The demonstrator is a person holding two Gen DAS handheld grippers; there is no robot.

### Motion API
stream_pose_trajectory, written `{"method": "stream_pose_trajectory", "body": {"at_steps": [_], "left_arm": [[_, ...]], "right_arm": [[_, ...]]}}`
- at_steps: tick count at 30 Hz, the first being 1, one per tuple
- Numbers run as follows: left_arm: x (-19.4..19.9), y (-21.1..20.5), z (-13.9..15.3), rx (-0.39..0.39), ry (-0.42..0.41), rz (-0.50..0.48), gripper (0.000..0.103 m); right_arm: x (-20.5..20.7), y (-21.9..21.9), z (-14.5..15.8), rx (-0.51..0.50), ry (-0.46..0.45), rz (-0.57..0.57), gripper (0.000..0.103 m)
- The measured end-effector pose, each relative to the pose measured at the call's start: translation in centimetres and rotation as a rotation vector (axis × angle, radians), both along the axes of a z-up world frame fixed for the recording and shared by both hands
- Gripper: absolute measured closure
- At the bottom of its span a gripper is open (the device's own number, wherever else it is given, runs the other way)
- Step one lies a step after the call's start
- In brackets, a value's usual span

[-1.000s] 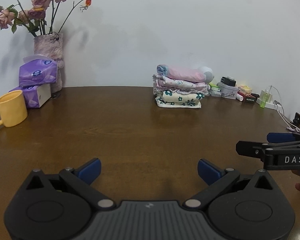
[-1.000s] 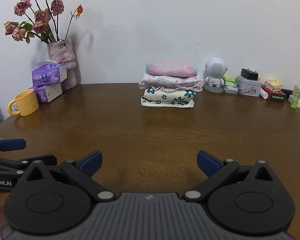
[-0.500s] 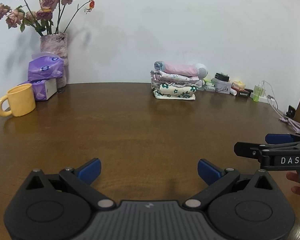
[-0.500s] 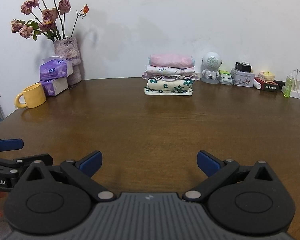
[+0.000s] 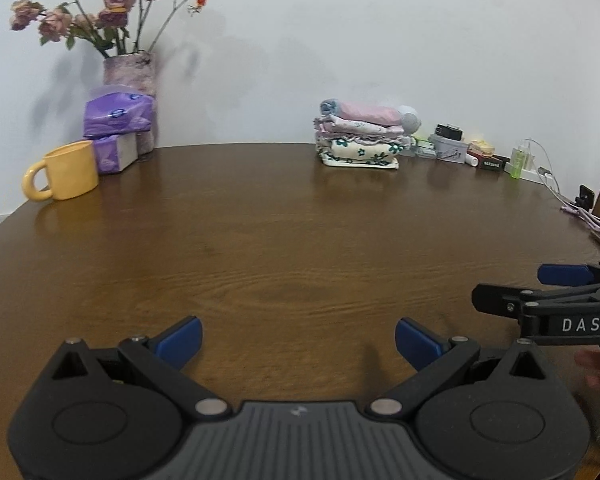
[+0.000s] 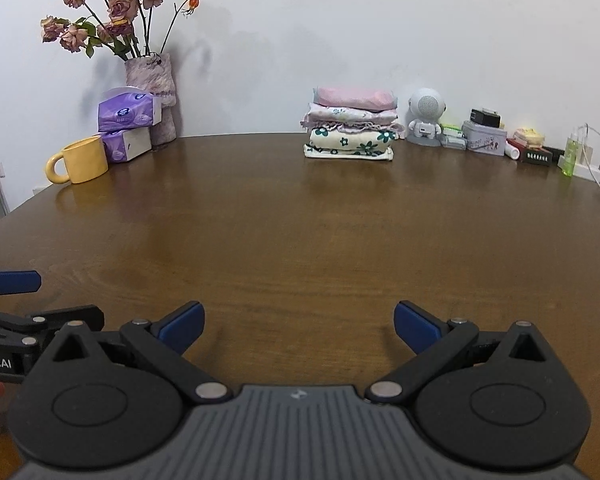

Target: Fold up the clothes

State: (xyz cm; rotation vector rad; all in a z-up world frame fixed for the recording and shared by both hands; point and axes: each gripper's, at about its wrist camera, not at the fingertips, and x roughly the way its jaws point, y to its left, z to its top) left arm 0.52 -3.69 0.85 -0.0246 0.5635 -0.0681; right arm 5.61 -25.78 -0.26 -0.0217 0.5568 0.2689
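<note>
A neat stack of folded clothes (image 5: 360,140) (image 6: 352,128), pink on top and a flowered cream piece at the bottom, rests at the far edge of the brown wooden table (image 5: 284,248) (image 6: 300,232) against the white wall. My left gripper (image 5: 298,340) hovers low over the near part of the table, open, with nothing between its blue-padded fingers. My right gripper (image 6: 298,326) is beside it on the right, also open and holding nothing. Each gripper shows at the edge of the other's view. No loose garment lies in view.
At far left stand a yellow mug (image 5: 66,170) (image 6: 82,159), two purple tissue packs (image 6: 126,124) and a vase of dried roses (image 6: 150,96). A white toy robot (image 6: 426,116), small boxes, a green bottle (image 6: 572,156) and cables (image 5: 592,220) line the far right.
Both grippers have drawn back from the clothes stack toward the near side of the table; the stack looks smaller. Both stayed open.
</note>
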Motion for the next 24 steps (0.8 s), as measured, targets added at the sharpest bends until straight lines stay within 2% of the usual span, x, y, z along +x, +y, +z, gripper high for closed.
{"method": "stream_pose_trajectory", "body": {"at_steps": [11, 24], "left_arm": [[-1.9, 0.7, -1.0, -0.023, -0.024, 0.014, 0.0], [-2.7, -0.4, -2.1, 0.043, -0.075, 0.028, 0.0]], "right_arm": [[-3.2, 0.6, -1.3, 0.024, -0.038, -0.008, 0.0], [-3.8, 0.7, -2.3, 0.019, -0.057, -0.03, 0.0]]}}
